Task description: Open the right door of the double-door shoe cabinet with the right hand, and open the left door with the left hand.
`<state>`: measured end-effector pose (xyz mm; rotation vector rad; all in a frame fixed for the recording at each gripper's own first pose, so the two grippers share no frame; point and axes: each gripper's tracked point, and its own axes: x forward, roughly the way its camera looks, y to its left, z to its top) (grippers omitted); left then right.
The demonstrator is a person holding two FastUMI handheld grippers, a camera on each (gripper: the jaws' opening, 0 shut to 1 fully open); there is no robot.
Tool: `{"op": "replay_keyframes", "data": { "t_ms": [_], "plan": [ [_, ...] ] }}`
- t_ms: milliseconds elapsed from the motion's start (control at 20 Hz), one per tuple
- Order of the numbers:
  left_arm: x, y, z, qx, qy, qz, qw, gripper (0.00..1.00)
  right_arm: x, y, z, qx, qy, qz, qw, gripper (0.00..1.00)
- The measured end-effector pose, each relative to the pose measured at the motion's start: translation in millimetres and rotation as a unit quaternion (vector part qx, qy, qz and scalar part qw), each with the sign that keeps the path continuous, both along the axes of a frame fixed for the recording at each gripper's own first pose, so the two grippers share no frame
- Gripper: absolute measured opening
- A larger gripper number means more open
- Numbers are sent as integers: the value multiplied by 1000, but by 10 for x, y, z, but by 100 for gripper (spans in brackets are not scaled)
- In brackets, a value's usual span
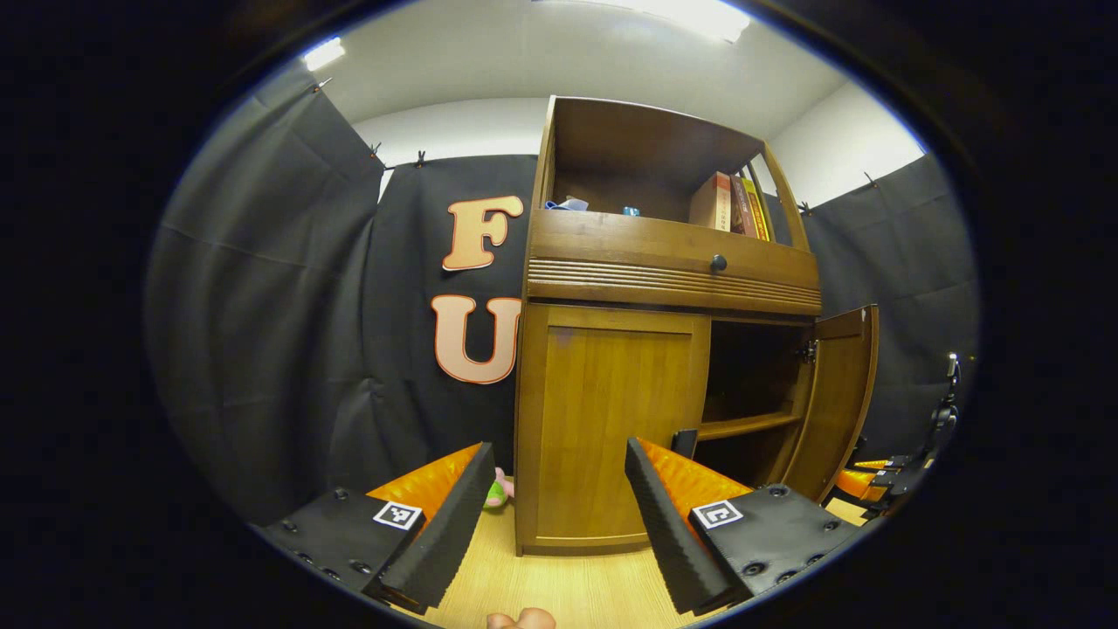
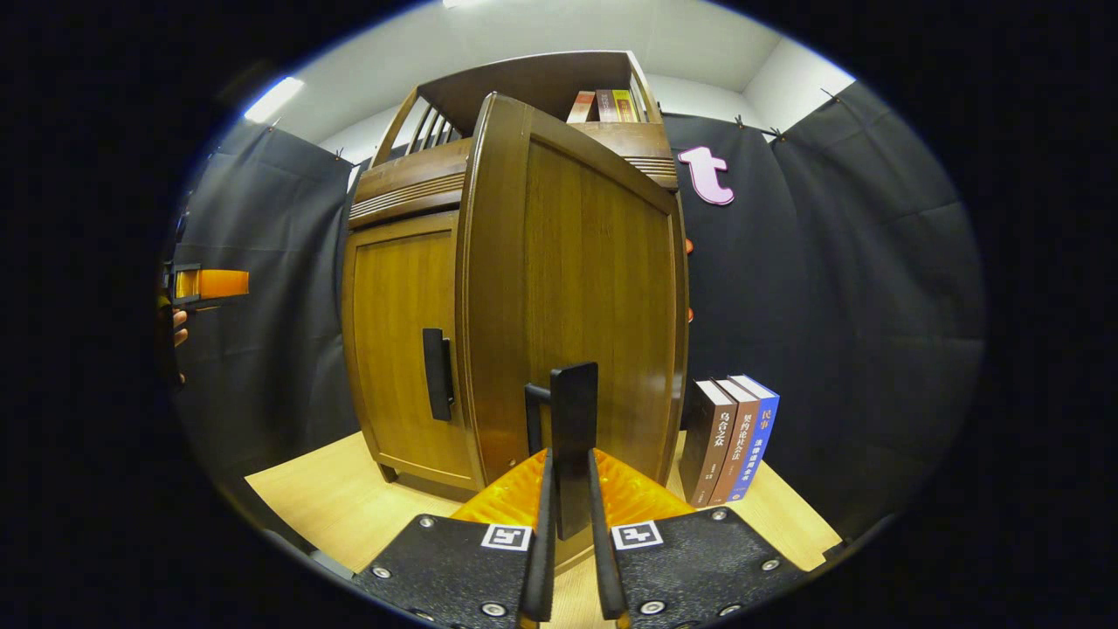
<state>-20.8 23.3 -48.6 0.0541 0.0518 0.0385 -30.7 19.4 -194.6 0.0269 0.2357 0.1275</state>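
The wooden shoe cabinet (image 1: 611, 419) stands on a light wood floor. Its left door (image 1: 611, 428) is closed, with a dark handle (image 1: 685, 441) at its inner edge. In the left gripper view my left gripper (image 1: 559, 524) is open, a short way in front of that door and holding nothing. The right door (image 2: 594, 297) stands swung out towards me. My right gripper (image 2: 568, 463) is shut on its black handle (image 2: 574, 402). The closed left door (image 2: 402, 349) and its handle (image 2: 437, 374) are beside it, and the left gripper (image 2: 205, 284) hangs at the far left.
Three upright books (image 2: 734, 441) stand on the floor to the right of the open door. A drawer with a round knob (image 1: 718, 262) and an open shelf with books (image 1: 729, 203) sit above the doors. A small pink and green toy (image 1: 498, 491) lies left of the cabinet base.
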Motion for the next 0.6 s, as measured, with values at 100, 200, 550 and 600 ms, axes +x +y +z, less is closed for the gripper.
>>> {"op": "replay_keyframes", "data": {
  "t_ms": [100,200,550,600],
  "plan": [
    [-9,-40,12,1,-1,-4,1000,97,-17,-45,13,-2,0,-5,1000,28],
    [-13,-72,15,2,-2,-8,1000,97,-59,-125,19,-4,0,-14,1000,16],
    [5,-169,-21,4,0,-16,1000,97,-153,-389,28,-12,-1,-42,999,11],
    [8,-184,-37,4,2,-16,1000,97,-168,-420,34,-15,-2,-44,999,10]
  ]
}}
